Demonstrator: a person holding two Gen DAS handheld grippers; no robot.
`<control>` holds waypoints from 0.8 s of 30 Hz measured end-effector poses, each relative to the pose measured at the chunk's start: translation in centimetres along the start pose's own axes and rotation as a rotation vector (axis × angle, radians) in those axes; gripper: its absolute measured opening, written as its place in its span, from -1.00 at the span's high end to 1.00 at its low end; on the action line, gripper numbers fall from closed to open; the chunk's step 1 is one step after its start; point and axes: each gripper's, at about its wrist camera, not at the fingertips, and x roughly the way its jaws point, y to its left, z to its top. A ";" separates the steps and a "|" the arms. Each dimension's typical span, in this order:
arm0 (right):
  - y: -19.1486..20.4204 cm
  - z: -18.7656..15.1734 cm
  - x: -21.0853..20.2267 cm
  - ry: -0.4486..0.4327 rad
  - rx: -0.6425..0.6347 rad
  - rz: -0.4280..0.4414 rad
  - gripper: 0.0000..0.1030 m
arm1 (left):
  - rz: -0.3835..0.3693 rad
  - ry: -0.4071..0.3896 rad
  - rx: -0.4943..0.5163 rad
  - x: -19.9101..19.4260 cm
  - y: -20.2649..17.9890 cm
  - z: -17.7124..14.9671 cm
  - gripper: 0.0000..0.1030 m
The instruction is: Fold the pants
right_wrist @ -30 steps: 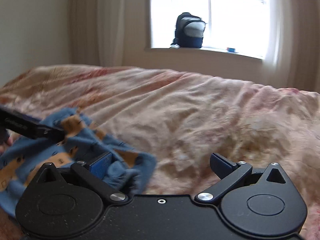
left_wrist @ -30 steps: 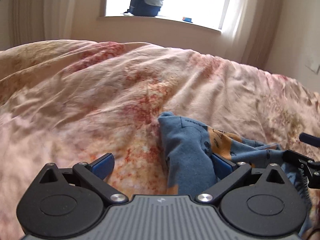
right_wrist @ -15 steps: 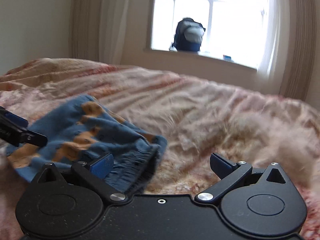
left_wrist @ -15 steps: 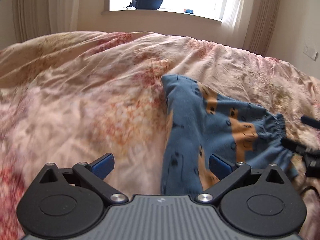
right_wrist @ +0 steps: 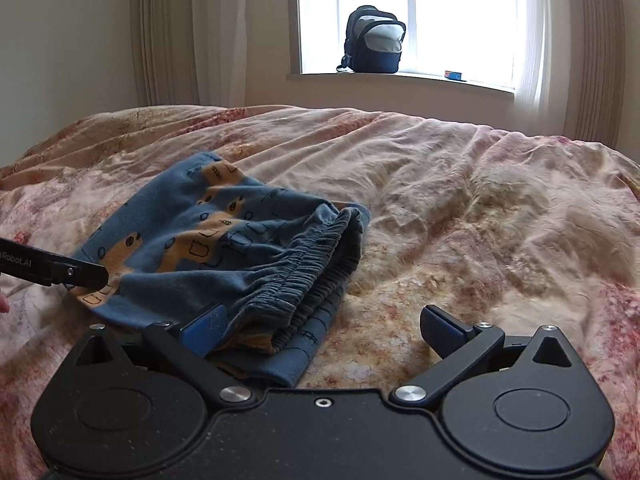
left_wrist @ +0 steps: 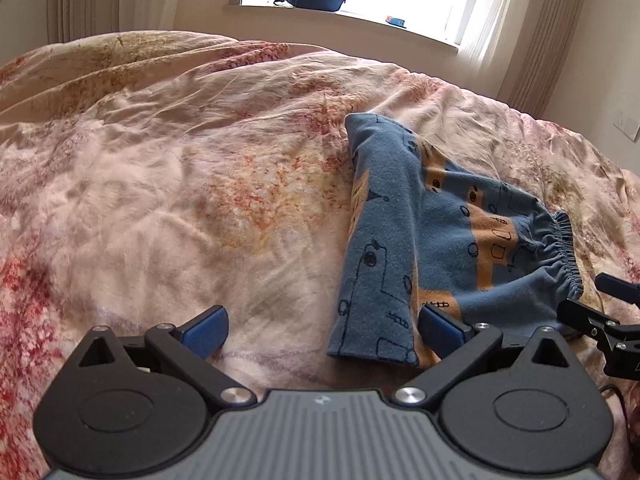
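Small blue pants (left_wrist: 436,240) with orange patches and black line drawings lie folded on the bedspread, elastic waistband (right_wrist: 304,280) toward the right. My left gripper (left_wrist: 324,328) is open, low over the bed, with the near end of the folded leg lying between its fingers and nothing pinched. My right gripper (right_wrist: 322,328) is open too, its left finger beside the waistband corner. The pants (right_wrist: 208,248) rest free on the bed. The other gripper's fingers (right_wrist: 80,274) show at the left edge of the right wrist view.
A wrinkled pink floral bedspread (left_wrist: 180,168) covers the bed (right_wrist: 480,220). A dark backpack (right_wrist: 374,40) and a small blue object (right_wrist: 454,76) sit on the windowsill. Curtains hang at both sides of the window.
The pants went from bunched and lifted near both grippers to lying flat and folded on the bed. Both grippers have drawn back and risen slightly, jaws staying open.
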 end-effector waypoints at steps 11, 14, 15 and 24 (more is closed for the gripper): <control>-0.3 -0.3 -0.6 0.009 0.030 -0.012 -0.99 | -0.008 0.007 -0.017 0.0 0.1 0.0 -1.00; -0.5 0.1 -0.7 -0.010 0.020 0.002 -0.99 | -0.019 0.009 -0.036 -0.3 0.2 0.4 -1.00; -0.6 0.4 -0.7 -0.022 0.014 0.016 -0.99 | -0.028 0.007 -0.042 -0.4 0.2 0.7 -1.00; -3.2 4.5 4.0 -0.056 0.015 0.247 -0.99 | -0.109 -0.067 -0.050 1.1 -0.5 4.7 -1.00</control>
